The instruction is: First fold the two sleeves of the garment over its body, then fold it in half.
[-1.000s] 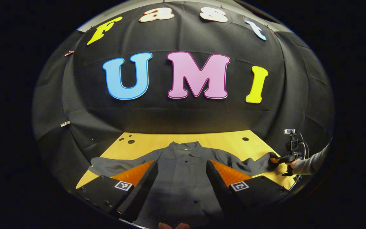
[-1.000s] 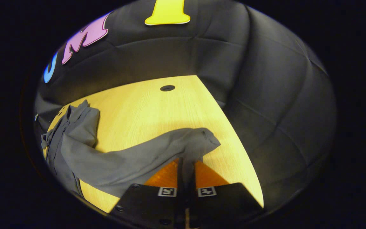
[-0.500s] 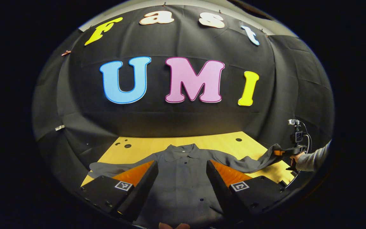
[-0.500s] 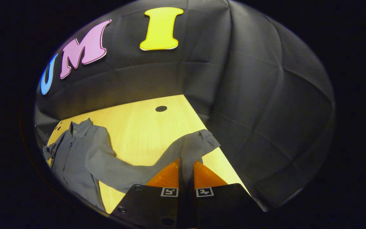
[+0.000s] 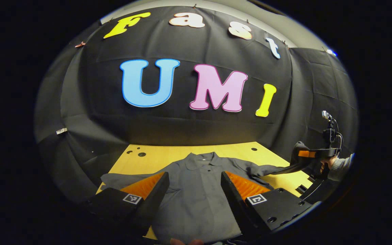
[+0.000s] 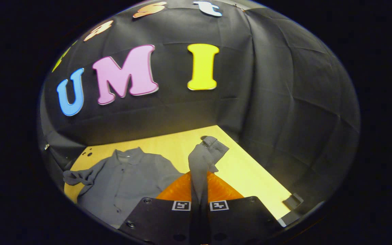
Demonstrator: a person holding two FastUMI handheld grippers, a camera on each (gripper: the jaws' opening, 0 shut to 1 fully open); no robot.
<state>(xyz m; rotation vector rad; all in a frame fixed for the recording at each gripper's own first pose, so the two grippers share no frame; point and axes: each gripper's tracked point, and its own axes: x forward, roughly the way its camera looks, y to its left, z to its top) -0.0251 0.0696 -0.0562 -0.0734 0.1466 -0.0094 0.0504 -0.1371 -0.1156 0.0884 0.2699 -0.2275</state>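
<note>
A grey button-up shirt (image 5: 196, 190) lies face up on the wooden table (image 5: 155, 154), collar toward the back wall. My left gripper (image 5: 194, 177) hovers open over the shirt's body, nothing between its fingers. The shirt's left sleeve (image 5: 121, 177) lies flat on the table. At far right, my right gripper (image 5: 313, 153), held by a hand, has the other sleeve lifted off the table. In the right gripper view, my right gripper (image 6: 199, 190) is shut on that sleeve (image 6: 204, 156), whose cuff flops above the fingertips. The shirt body (image 6: 128, 177) lies to the left.
Black cloth walls close in the table at the back and both sides. Small round holes (image 5: 141, 154) mark the table's far corners. The table's right edge (image 6: 250, 160) runs close to the side wall. A dark block (image 6: 293, 200) sits at the near right corner.
The right gripper has raised the sleeve off the table and turned toward the shirt body. The left gripper has stayed open over the shirt, shifting only slightly.
</note>
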